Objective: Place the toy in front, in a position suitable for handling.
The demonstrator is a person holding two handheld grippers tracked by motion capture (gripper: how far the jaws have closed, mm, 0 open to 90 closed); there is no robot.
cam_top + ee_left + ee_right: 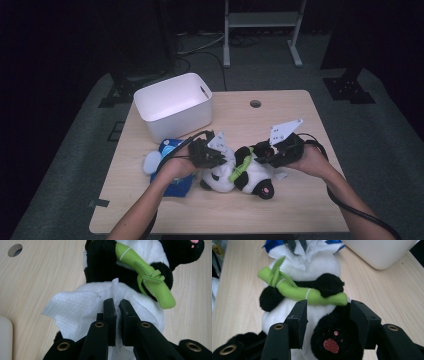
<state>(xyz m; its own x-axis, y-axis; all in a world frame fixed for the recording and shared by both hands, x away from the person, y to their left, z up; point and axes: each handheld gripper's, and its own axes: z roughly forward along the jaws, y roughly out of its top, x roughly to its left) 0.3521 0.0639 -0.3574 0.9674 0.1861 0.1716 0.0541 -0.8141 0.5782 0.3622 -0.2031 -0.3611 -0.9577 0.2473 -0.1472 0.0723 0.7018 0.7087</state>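
A black-and-white panda plush (250, 175) lies on the wooden table (280, 210), hugging a green bamboo stick (150, 282). A white tissue (75, 307) is draped over its belly. My left gripper (117, 302) is shut on a pinched fold of that tissue, seen from above at the plush's left side (220, 152). My right gripper (328, 303) stands open, its jaws on either side of the panda's black head (332, 340), at the plush's right in the high view (260, 152). The bamboo (312, 295) crosses the chest just beyond the jaws.
A white plastic bin (172, 105) stands at the back left of the table. A blue packet (175, 182) and a pale blue round object (151, 162) lie under my left forearm. A cable hole (255, 103) sits near the far edge.
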